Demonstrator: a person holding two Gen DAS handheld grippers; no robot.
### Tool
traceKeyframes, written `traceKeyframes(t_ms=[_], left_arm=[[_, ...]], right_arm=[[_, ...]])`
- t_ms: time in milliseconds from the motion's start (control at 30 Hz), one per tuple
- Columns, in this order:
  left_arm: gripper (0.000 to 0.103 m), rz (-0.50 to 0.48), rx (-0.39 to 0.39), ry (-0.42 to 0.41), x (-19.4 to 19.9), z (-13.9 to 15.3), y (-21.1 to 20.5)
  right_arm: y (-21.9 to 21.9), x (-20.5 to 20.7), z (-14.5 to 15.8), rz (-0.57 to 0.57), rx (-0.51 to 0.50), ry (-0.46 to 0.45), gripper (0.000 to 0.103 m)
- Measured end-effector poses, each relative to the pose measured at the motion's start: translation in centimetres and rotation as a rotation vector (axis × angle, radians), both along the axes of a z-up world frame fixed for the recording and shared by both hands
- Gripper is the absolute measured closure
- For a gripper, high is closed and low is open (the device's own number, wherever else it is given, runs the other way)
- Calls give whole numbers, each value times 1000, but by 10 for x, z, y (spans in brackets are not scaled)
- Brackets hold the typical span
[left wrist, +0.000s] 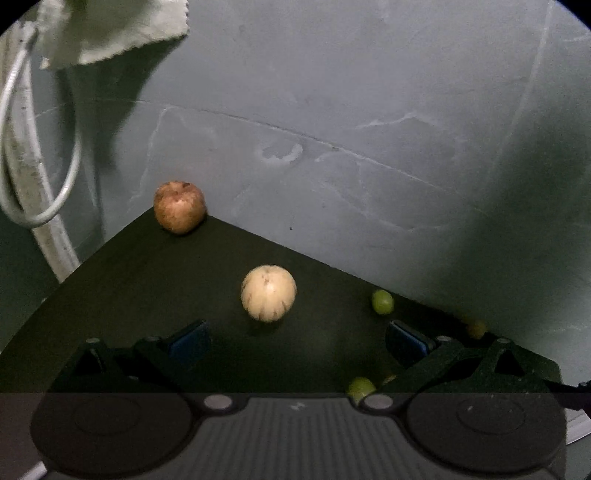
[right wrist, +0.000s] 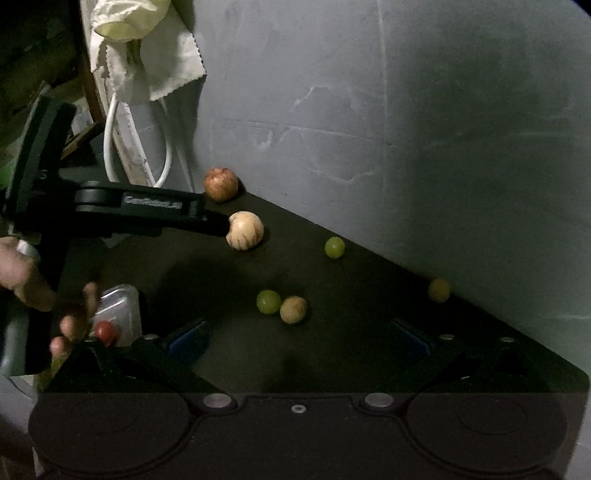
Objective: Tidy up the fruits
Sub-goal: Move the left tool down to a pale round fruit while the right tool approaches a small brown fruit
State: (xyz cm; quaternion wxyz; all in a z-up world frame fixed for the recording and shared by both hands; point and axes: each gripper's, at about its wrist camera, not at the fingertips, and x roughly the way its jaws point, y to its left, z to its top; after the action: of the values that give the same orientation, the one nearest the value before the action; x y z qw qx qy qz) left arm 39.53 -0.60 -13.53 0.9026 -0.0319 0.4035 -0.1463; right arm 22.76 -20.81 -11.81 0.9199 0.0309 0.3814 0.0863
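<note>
Left wrist view: I see a dark tabletop point(left wrist: 155, 280) set into a corner of grey plastered wall point(left wrist: 369, 110). A pale cloth point(left wrist: 110, 29) hangs at upper left above a white cable loop point(left wrist: 40, 155) and a white pipe. The left gripper point(left wrist: 295, 341) hovers low over the table, jaws wide apart, nothing between them. A cream striped fruit point(left wrist: 268, 293) sits just ahead of the open jaws. A reddish-brown apple point(left wrist: 179, 212) rests at the far table corner, against the wall. One green grape point(left wrist: 382, 302) lies near the wall edge; another green grape point(left wrist: 360, 387) shows partly behind the gripper body.

Right wrist view: same table point(right wrist: 369, 295) and wall point(right wrist: 406, 110). The right gripper point(right wrist: 297, 338) has its jaws apart and empty. The left gripper point(right wrist: 221, 225) reaches in from the left, its tip at the cream fruit point(right wrist: 245, 230); I cannot tell from here whether it touches. The apple point(right wrist: 220, 184) is beyond it. A green grape point(right wrist: 268, 301) touches a small tan fruit point(right wrist: 293, 309) mid-table; another grape point(right wrist: 334, 247) and a yellowish fruit point(right wrist: 439, 290) lie nearer the wall. A hand point(right wrist: 33, 280) holds the left tool. A clear container point(right wrist: 123, 302) at left holds a red fruit point(right wrist: 105, 331).
</note>
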Motion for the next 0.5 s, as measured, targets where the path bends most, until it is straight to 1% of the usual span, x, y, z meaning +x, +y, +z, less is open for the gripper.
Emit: traceKeyframes(t_ms=[167, 233, 333, 433, 500], left_arm=[[4, 2, 19, 21, 34, -29, -2], [7, -17, 28, 20, 42, -36, -4], [9, -40, 45, 12, 53, -45, -8], [10, -44, 25, 15, 61, -48, -8], [12, -43, 22, 18, 65, -52, -9]], right_arm=[[7, 23, -17, -13, 2, 18, 1], [10, 32, -27, -13, -2, 28, 3], [13, 43, -41, -4, -12, 47, 8], [14, 50, -50, 2, -12, 58, 11], [14, 54, -53, 5, -15, 64, 15]])
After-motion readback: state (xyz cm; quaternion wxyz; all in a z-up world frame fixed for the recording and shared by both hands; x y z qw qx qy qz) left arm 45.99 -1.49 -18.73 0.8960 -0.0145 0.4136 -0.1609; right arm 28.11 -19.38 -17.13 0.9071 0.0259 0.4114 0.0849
